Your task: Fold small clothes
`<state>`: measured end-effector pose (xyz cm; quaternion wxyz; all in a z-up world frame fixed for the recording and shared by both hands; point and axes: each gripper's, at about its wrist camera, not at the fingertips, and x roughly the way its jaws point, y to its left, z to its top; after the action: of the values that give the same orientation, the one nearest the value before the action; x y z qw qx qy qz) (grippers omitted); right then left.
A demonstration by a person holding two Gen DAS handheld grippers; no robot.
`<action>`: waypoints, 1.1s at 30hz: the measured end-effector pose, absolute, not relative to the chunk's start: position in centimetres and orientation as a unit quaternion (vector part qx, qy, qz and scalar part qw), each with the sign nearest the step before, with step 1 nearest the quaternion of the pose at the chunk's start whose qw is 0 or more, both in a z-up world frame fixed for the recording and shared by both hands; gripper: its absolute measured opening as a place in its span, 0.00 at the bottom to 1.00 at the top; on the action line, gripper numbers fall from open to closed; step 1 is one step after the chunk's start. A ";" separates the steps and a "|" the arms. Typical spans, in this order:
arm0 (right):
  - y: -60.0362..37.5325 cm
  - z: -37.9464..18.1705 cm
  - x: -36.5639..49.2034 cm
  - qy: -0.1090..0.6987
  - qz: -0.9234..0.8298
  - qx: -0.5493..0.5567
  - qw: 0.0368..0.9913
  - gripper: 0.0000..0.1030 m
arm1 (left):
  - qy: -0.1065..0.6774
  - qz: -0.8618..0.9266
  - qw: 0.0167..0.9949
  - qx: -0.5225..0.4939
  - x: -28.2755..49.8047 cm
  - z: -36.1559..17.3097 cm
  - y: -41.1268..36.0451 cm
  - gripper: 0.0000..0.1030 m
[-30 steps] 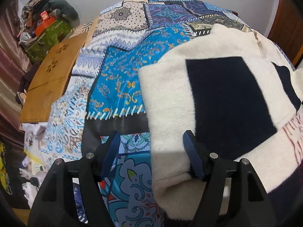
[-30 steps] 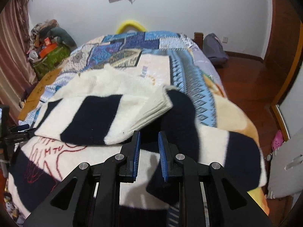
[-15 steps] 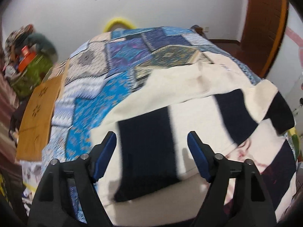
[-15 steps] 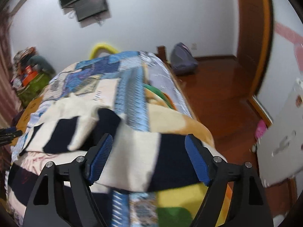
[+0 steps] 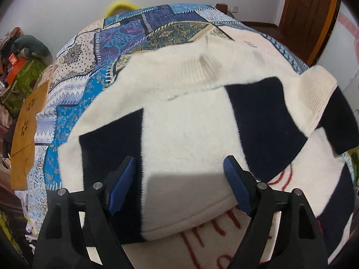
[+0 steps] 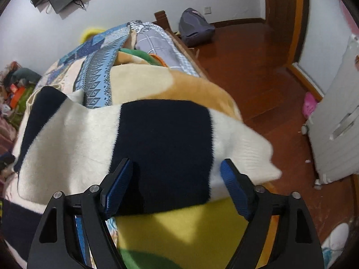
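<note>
while both sets of jaws are opening wide over the bed, nothing is pinched in either one. the left gripper hangs over the sweater, cream and navy blocks, its pads apart and clear of the knit, above the folded-in sleeve. the right gripper hovers over the other sleeve, which lies at the bed's edge on the floor side, jaws spread with the navy band framed between them but not pressed.

the sweater lies flat across the near end of the bed, ribbed collar pointing toward the far wall, one sleeve folded over the body, the other stretched out sideways. red stitched writing shows on the body just under the folded sleeve, too cropped to read, maybe letters.

risk from here: that outstretched cuff sits right at the bed's edge, so a shallow bite on the fluffy knit could slip and let the sleeve slide off toward the wooden floor. grabbing the blanket beneath along with it would drag the fold crooked.
</note>
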<state>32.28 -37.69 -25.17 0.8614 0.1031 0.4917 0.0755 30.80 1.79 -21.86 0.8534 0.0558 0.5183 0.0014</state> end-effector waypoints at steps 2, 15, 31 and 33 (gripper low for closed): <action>-37.7 -25.5 32.4 0.489 0.079 0.111 0.862 0.73 | 0.514 0.004 0.856 0.059 30.7 -22.1 1.6 0.82; -39.1 -21.2 31.1 0.432 0.061 0.098 0.895 0.09 | 0.510 0.004 0.859 0.051 30.5 -22.4 1.8 0.85; -36.6 -1.9 28.7 0.249 0.094 0.027 0.964 0.09 | 0.503 -0.005 0.863 0.044 29.5 -21.8 2.2 0.86; -35.4 -0.1 28.7 0.233 0.104 0.017 0.967 0.09 | 0.500 -0.005 0.865 0.041 29.2 -21.5 2.5 0.86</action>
<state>28.74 -35.38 -0.06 0.9668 0.0175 0.2327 0.1037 29.19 2.49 -21.52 0.8648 0.0407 0.5004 -0.0054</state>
